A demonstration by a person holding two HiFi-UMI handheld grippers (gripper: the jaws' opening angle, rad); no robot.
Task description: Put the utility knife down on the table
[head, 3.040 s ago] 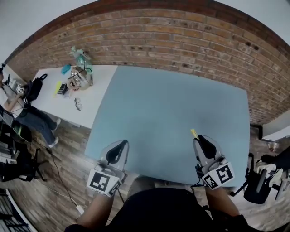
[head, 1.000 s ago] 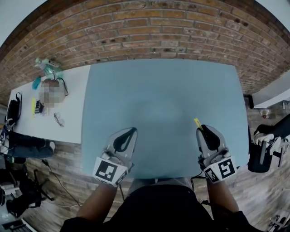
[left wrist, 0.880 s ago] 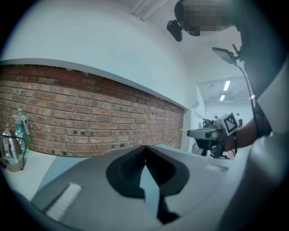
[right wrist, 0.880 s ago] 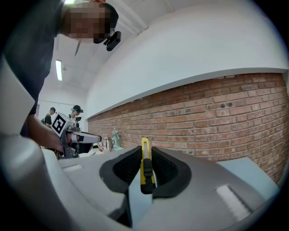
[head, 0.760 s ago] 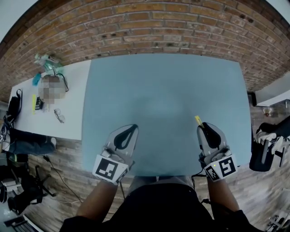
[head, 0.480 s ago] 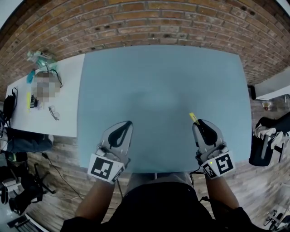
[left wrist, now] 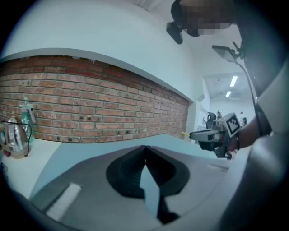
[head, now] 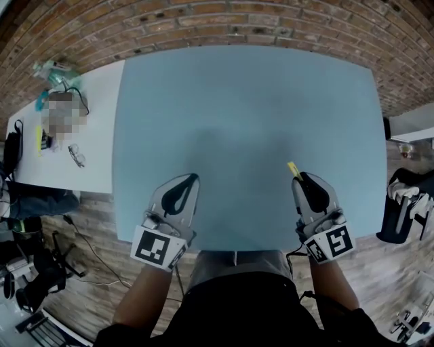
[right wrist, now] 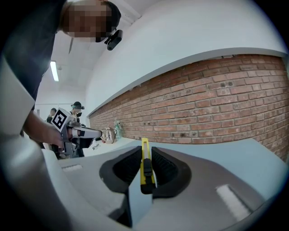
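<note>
Both grippers now reach a little further in over the blue table (head: 244,101) than a second ago. The head view has tipped as well, so it takes in less of the brick wall (head: 203,20) and more tabletop.

The right gripper (head: 303,177) is clamped on the yellow utility knife (right wrist: 145,171). The knife stands on edge between the two dark pads, with its black slider facing the camera. Its yellow tip (head: 293,169) pokes out past the jaw ends, over the near right part of the table. The knife seems to be clear of the surface, though the steep head view does not settle that.

The left gripper (left wrist: 145,149) has its jaws pressed together at the tips with nothing between them; only blue tabletop shows through the gap lower down. It hangs over the near left part of the table, well apart from the right one.

A white side table (head: 95,135) stands against the blue table's left edge. On it are a metal kettle (left wrist: 16,140), a spray bottle (left wrist: 26,113) and a pair of glasses (head: 76,156).
</note>
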